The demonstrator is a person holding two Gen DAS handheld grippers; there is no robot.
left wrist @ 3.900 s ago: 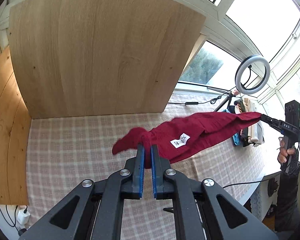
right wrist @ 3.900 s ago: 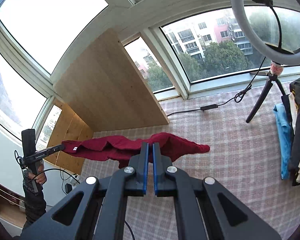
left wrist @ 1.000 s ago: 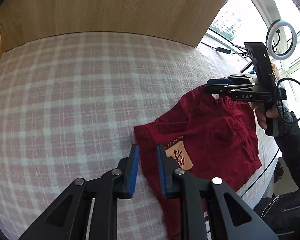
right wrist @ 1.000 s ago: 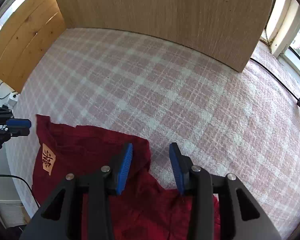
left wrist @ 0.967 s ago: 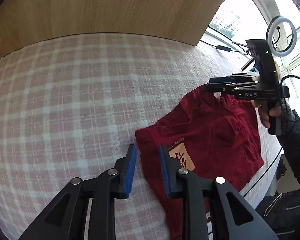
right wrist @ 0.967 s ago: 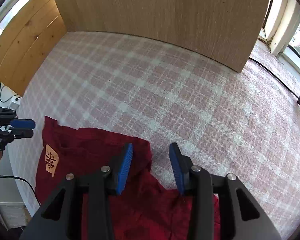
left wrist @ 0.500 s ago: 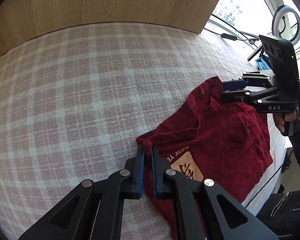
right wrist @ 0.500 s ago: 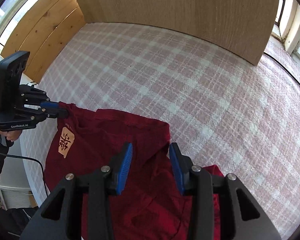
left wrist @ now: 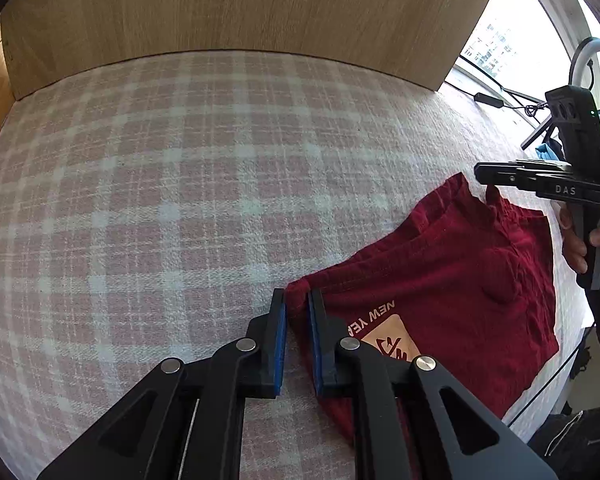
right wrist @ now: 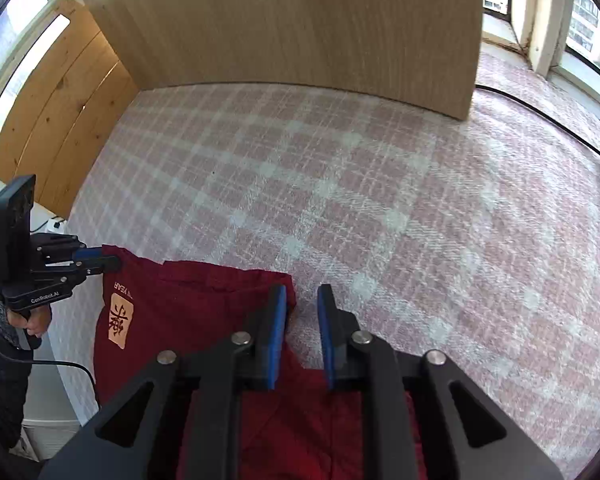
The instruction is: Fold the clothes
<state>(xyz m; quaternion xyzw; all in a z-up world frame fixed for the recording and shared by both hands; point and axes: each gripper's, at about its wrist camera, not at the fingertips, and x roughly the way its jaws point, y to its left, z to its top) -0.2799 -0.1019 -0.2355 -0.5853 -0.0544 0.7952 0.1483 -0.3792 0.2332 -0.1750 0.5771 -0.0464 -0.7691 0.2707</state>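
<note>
The dark red cloth garment (left wrist: 440, 280) with an orange patch lies flat on the pink checked table (left wrist: 160, 180), stretched between the two tongs. It seems to be doubled once already, so I judge that further folds are left.

The left tongs (left wrist: 297, 300) have just been opening. The jaws stand a little apart, with the garment's corner loose between them. The right tongs (right wrist: 302, 300) have been closing and a narrow gap remains. The cloth edge touches one pad, but I cannot tell if it is pinched.

Ahead of both tongs the table is bare up to the upright wooden board (left wrist: 220, 0). A black cable (right wrist: 540, 112) lies far to the right.
</note>
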